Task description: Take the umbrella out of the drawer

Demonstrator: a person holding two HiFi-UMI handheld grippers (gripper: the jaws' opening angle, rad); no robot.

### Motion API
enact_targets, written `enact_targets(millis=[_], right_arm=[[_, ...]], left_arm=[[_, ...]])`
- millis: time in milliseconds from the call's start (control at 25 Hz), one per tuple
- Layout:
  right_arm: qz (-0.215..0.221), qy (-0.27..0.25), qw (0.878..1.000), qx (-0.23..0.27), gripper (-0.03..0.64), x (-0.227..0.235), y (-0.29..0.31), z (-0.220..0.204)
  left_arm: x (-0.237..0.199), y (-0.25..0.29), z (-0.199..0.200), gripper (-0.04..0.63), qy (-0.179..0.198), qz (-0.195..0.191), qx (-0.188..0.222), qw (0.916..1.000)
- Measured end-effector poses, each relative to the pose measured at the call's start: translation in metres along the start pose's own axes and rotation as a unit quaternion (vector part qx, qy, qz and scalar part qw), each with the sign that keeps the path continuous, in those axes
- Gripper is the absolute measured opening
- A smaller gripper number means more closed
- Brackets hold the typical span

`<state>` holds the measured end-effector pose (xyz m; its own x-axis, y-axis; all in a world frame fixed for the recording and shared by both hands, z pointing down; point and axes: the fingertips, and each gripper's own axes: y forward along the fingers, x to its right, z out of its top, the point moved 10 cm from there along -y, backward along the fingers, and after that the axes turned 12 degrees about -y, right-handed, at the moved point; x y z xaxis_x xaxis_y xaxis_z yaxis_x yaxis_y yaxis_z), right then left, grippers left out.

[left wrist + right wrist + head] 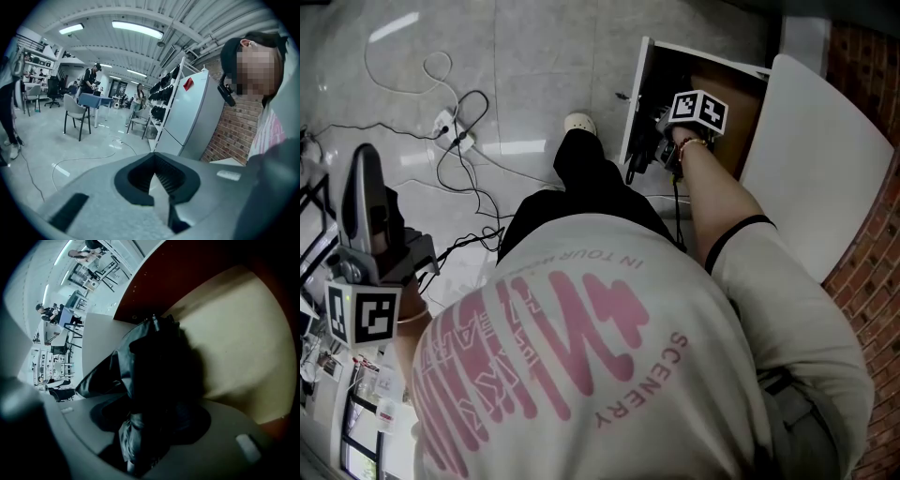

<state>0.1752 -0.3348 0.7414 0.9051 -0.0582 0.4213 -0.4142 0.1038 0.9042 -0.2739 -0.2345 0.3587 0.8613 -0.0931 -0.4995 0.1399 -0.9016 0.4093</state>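
Observation:
The black folded umbrella (154,366) lies in the open drawer (636,94), on its pale wooden bottom (234,333). My right gripper (649,142) reaches steeply down into the drawer. In the right gripper view the right gripper (150,416) has the umbrella's fabric wedged between its two jaws and touching both. In the head view the umbrella is hidden behind the hand and gripper. My left gripper (364,159) is held out to the left, away from the drawer. It is the left gripper (153,158) with its tips together and nothing in it.
A white panel (816,169) stands right of the drawer against a brick wall (867,66). Cables and a power strip (450,127) lie on the tiled floor, near my shoe (578,123). A white fridge (192,112), chairs (77,112) and people fill the room beyond.

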Motion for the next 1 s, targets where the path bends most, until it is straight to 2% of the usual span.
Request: enact_targets(millis=[160,440,560,880,1000], right_arm=[[-0.022,-0.008,1.000,0.009,0.262,-0.006,-0.003,0.000],[-0.051,-0.022,0.998,0.017,0.253,-0.010,-0.008,0.000],[-0.062,-0.029,0.997,0.024,0.252,-0.013,-0.013,-0.005],[-0.086,-0.057,0.994,0.042,0.249,-0.020,-0.040,-0.023],[-0.095,-0.070,0.992,0.042,0.247,-0.022,-0.039,-0.028]], left_arm=[[0.000,-0.002,-0.003,0.005,-0.018,-0.003,0.007,0.9998],[0.004,-0.008,-0.001,0.005,-0.017,-0.004,0.015,0.9997],[0.008,-0.015,-0.001,0.005,0.000,-0.004,0.017,0.9998],[0.022,-0.035,0.007,0.005,0.008,-0.035,0.037,0.9987],[0.016,-0.039,0.004,0.005,0.000,-0.047,0.043,0.9980]])
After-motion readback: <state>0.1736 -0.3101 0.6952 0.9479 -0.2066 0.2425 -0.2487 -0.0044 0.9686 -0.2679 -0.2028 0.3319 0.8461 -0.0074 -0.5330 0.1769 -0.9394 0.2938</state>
